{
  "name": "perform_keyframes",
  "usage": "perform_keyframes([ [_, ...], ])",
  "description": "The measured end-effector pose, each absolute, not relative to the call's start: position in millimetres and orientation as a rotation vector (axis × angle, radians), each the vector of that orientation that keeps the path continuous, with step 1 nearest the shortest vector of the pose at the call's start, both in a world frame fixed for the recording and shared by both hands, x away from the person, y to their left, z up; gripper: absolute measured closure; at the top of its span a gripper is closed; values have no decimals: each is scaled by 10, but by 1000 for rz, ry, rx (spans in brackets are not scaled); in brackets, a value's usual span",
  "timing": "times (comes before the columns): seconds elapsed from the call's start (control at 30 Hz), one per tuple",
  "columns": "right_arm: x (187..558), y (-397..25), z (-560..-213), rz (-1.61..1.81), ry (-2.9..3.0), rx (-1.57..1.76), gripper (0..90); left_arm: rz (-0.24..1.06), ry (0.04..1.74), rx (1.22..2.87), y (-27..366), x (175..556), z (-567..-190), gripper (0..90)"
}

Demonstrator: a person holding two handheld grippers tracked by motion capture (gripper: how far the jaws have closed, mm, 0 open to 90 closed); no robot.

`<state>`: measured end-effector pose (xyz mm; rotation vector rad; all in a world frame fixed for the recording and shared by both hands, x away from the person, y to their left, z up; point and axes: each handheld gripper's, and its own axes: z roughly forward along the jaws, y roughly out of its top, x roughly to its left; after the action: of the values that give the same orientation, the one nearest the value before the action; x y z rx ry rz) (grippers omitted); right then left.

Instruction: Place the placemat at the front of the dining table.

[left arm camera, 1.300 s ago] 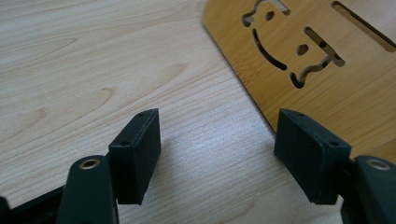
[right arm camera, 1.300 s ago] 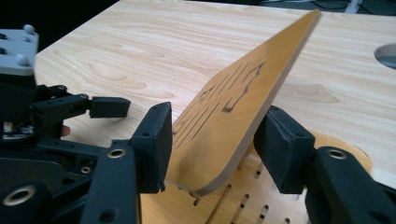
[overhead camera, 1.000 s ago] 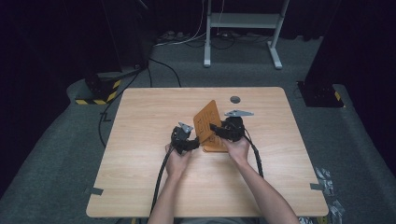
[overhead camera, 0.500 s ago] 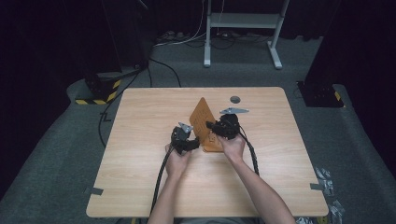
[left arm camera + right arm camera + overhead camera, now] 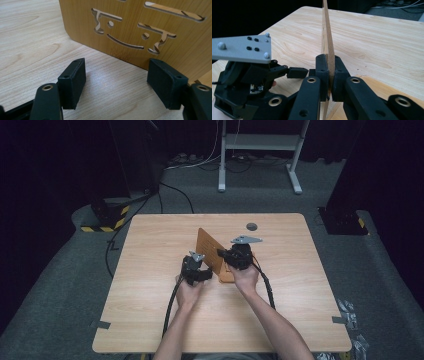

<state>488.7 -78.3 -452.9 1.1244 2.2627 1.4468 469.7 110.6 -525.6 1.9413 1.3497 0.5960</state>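
Closest to the camera, the person's two forearms are coming in from the bottom edge of the wooden table point(image 5: 150, 320), one gripper in each hand. The left gripper point(image 5: 196, 270) is sitting low over the tabletop with its jaws spread wide and nothing between them; in the left gripper view the two black pads point(image 5: 72, 80) are hovering just in front of the panel's lower edge, not touching it as far as I can tell.

Right next to it, the right gripper point(image 5: 328, 75) is clamping down on a thin bamboo panel point(image 5: 210, 251), one pad pressing on each face near its edge. The panel is standing up on edge around the middle of the table, tilted rather than lying flat, between the two grippers. Up close in the left gripper view it's showing curved and straight cut-out slots point(image 5: 130, 30) through the wood. Another flat piece of the same wood point(image 5: 387, 87) is lying on the table under the right gripper.

Farther back, a small dark round disc point(image 5: 251, 226) is resting on the table near the far edge, well apart from the panel. Beyond the table, a white metal stand point(image 5: 260, 150) is standing on the grey carpet.
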Motion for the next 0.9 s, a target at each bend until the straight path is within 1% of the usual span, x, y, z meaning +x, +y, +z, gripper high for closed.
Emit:
perform_keyframes([
  [0.27, 4888, -835, -4497, 1486, 2260, 1124, 863, 646, 1323, 1973, 1150, 4634, -5214, 331],
  [0.5, 4876, -816, -4493, 1489, 2274, 1102, 864, 643, 1370, 1887, 1426, 4559, -5123, 329],
  [0.9, 4822, -826, -4423, 1517, 2280, 1069, 865, 663, 1458, 1841, 1798, 4342, -5210, 335],
])
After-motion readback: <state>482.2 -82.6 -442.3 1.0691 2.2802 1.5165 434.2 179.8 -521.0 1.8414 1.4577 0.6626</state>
